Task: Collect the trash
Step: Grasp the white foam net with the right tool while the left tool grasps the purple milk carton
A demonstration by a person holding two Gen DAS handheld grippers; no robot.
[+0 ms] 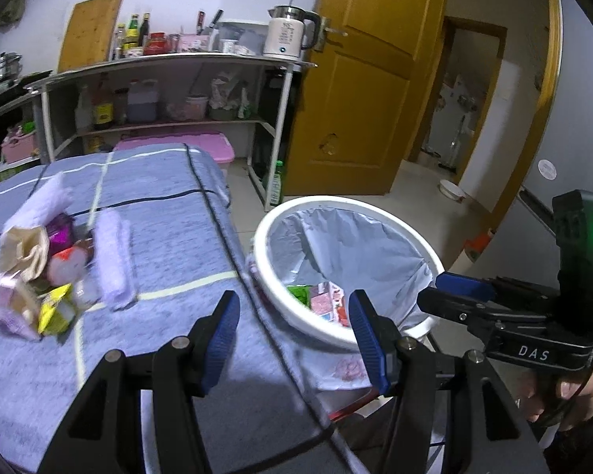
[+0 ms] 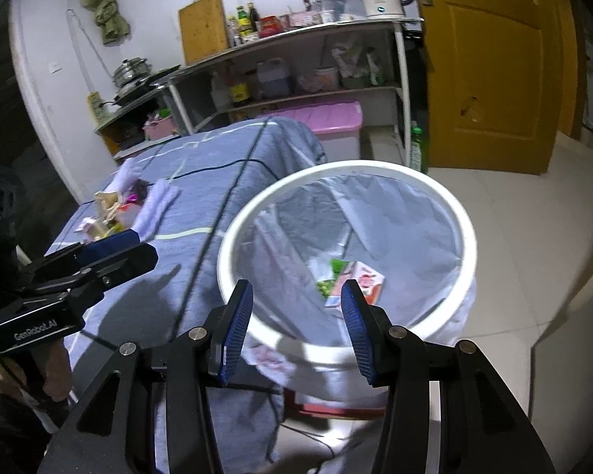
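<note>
A green wrapper [image 2: 338,266] and pink carton [image 2: 369,281] lie inside the white lined bin [image 2: 233,233]; beside it, crumpled wrappers [image 1: 39,272] remain on the blue-clothed surface [image 1: 170,229]. Left gripper [image 1: 294,341] and right gripper [image 2: 296,330] gape empty.

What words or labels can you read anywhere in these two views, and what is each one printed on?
"DAS": on the body of the right gripper.
"GenRobot.AI": on the body of the left gripper.
Too small or blurred to read: the print on the kettle, the shelf bottles, and the cartons in the bin.
</note>
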